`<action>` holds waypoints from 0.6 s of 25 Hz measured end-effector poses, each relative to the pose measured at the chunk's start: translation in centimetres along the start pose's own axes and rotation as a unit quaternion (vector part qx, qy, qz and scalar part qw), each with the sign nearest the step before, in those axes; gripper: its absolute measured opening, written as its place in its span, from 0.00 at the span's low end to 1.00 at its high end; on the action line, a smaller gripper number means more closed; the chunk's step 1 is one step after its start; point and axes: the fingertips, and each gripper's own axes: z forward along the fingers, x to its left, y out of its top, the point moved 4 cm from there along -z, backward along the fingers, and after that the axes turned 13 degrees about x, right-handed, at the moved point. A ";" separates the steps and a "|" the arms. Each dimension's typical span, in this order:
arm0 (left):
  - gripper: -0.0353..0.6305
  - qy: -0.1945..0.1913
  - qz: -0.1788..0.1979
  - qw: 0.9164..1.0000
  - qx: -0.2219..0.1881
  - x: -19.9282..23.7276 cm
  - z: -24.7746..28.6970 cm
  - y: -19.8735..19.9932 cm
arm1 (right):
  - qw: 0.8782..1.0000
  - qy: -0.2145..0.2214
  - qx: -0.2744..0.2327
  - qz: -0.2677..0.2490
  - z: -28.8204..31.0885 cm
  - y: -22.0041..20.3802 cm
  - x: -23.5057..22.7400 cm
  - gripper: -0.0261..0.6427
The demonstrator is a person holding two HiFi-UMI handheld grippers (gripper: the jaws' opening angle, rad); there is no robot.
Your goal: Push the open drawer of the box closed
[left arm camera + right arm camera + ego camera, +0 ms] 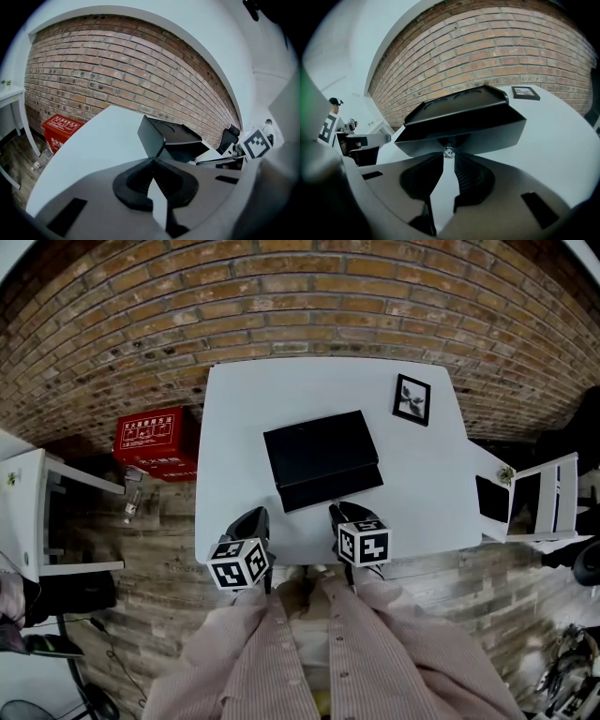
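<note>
White smooth-topped table (234, 427), rect. w/ rounded corners, set against rough red-brown brick wall (281, 296); floor is worn wood planks.

Matt black rectangular box (319, 451) lies flat near table centre, slightly skewed. Lid has shallow moulded recesses and a raised rim (seen in right gripper view). Its black drawer (333, 486) stands pulled out on the near side, toward the person. Drawer front is a plain sloped panel w/ a small shiny metal knob (449, 151) at mid-width.

Right gripper (448, 157): ribbed black pads closed on the knob, tips pinching it either side, narrow gap behind. In head view its tips sit at the drawer front.

Left gripper (151, 160): jaws closed tip to tip, nothing between. Hangs over the near table edge, left of the box and apart from it; box corner is visible past the tips.

Other: small black-framed picture (412, 398) lies flat at far right of table, well apart from box. Red cardboard carton (150, 442) w/ white print on floor, left of table. Person's sleeves: pale pink striped fabric (375, 643).
</note>
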 end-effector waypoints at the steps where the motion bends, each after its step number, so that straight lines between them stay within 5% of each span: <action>1: 0.05 0.000 0.000 1.000 0.000 0.1 0.1 0.1 | 1.000 0.000 0.000 0.000 0.1 0.1 0.0 0.16; 15: 0.05 -0.002 0.007 1.000 0.003 0.9 0.8 1.4 | 1.000 -0.003 -0.003 0.004 1.2 2.0 0.0 0.16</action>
